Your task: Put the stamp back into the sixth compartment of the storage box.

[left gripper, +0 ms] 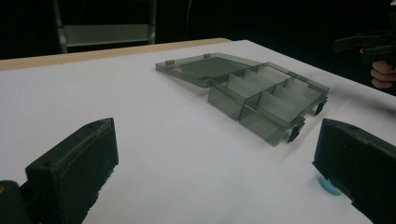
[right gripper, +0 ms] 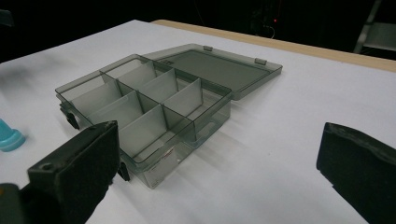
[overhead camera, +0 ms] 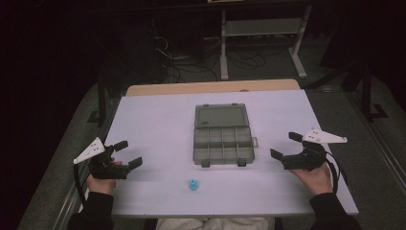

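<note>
A: Where is the small blue piece?

B: On the white table, near the person's edge, just in front of the open compartment box and roughly midway between the two hands. In the left gripper view it peeks out from behind one jaw.

A: And the grippers?

B: The left gripper has its jaws spread wide with nothing between them, resting low over the table to the left. The right gripper is equally wide and empty, off to the box's right.

A: How will the piece handle?

B: I'd judge it light, hard plastic, a flared base with a narrower top (the shape is too small to read well). It could skid or tip on the smooth sheet, so pinching the narrower upper part, jaws coming straight down, seems safest.

A: Anything in the way?

B: Little. The box's two latch tabs stick out toward the piece, yet they sit apart from it. The thin dividers inside are the thing to clear when lowering it into a compartment; the lid lies flat behind, away from the approach
</note>
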`<state>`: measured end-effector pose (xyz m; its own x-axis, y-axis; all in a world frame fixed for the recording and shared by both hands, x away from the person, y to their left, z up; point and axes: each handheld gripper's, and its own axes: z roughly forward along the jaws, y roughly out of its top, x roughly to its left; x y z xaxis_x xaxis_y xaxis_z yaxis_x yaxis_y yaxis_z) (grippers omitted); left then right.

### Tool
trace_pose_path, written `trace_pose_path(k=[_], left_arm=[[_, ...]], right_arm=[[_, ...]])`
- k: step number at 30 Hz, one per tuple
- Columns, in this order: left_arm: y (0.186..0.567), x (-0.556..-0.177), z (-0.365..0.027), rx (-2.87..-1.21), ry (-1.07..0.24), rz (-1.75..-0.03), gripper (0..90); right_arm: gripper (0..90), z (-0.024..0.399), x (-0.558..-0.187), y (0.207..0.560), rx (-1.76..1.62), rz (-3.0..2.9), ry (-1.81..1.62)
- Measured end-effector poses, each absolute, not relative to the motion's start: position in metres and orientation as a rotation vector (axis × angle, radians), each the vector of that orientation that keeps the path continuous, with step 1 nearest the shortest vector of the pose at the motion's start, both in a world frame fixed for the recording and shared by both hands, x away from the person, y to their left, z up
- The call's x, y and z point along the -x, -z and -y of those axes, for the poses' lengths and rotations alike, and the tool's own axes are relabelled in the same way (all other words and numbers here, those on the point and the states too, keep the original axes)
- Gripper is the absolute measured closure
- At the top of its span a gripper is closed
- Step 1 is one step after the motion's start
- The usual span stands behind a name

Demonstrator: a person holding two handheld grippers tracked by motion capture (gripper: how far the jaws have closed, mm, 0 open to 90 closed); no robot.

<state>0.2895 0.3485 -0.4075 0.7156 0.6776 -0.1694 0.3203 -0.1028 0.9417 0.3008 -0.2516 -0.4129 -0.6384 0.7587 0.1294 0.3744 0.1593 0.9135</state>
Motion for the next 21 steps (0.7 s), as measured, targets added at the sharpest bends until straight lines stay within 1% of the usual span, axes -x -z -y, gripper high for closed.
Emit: trace_pose_path(k=[21], left_arm=[[0.4082, -0.2899, -0.3482, -1.704, -0.362, -0.810, 0.0]], right_arm=[[0.0, 0.2458, -0.3005, 0.4085, -1.057, -2.138, -1.493]])
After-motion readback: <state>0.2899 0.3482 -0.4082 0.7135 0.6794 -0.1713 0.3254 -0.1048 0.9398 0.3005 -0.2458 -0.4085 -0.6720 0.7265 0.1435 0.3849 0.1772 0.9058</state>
